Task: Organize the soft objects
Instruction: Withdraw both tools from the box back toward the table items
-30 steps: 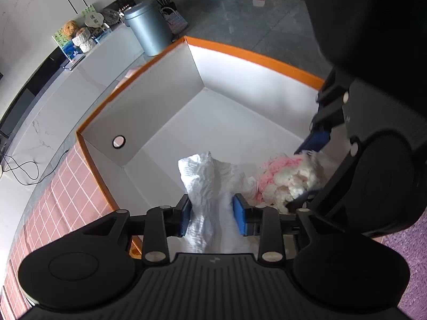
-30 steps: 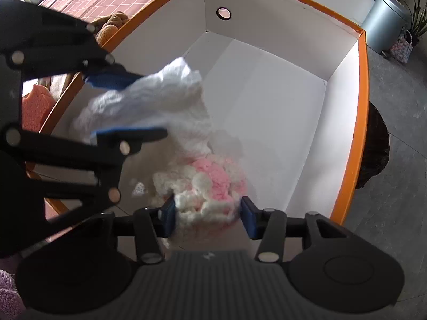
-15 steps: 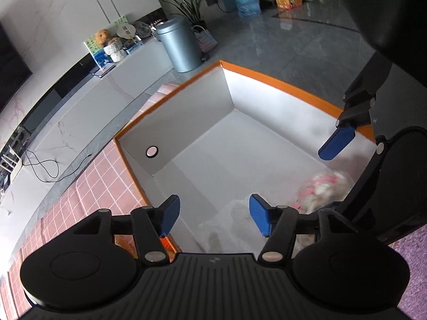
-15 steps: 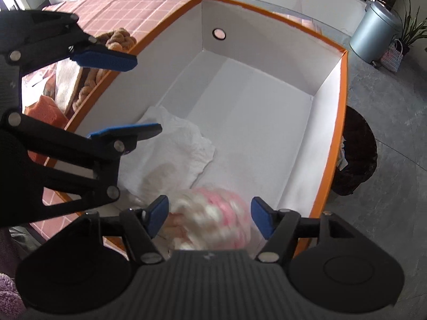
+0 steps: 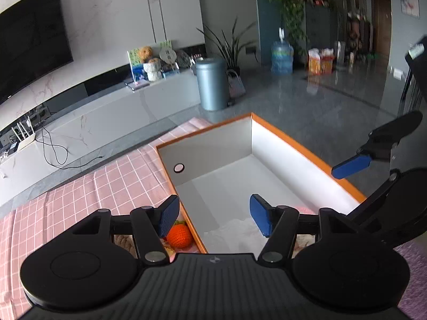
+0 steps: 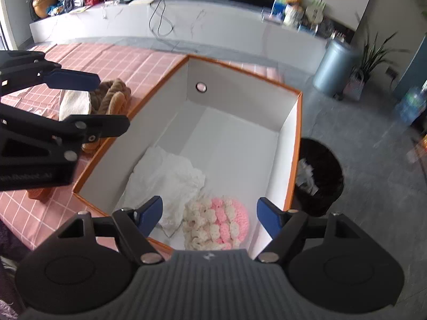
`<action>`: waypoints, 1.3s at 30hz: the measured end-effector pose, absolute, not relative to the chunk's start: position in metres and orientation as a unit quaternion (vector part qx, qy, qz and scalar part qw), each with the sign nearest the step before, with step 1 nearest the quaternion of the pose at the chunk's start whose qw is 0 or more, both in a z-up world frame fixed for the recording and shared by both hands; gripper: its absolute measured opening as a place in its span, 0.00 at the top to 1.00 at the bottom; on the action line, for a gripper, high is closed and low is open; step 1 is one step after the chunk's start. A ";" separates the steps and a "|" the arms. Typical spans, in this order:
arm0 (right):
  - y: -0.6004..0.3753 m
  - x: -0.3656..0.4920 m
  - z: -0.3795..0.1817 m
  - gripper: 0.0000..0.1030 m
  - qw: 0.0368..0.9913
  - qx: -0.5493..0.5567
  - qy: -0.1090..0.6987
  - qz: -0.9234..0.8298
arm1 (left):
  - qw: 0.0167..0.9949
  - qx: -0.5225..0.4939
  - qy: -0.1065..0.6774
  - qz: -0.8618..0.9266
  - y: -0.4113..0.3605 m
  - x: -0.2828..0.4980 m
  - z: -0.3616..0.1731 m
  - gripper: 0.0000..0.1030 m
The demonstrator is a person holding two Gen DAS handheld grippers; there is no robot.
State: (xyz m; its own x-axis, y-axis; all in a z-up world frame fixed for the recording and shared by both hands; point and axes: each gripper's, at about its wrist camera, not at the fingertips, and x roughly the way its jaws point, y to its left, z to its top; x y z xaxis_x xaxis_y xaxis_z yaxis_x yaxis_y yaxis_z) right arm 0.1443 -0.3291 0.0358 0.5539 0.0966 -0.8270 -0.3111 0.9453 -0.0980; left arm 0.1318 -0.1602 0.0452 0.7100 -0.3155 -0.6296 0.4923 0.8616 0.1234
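I see the white cloth (image 6: 162,178) and pink-and-cream crocheted piece (image 6: 218,221) lying in the orange-rimmed box (image 6: 292,144), both grippers released, with the brown rope bundle (image 6: 113,98) at ten o'clock left outside.

The left gripper's own body hid most of the white cloth (image 5: 234,229) and orange crocheted ball (image 5: 180,236) at lower centre. At left in the right wrist view, its arm covered part of the brown rope (image 6: 113,98).
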 end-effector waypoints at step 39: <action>-0.146 0.019 -0.015 0.24 0.954 -0.034 0.268 0.132 | 0.943 -0.117 0.309 -0.040 0.063 0.033 -0.023 0.35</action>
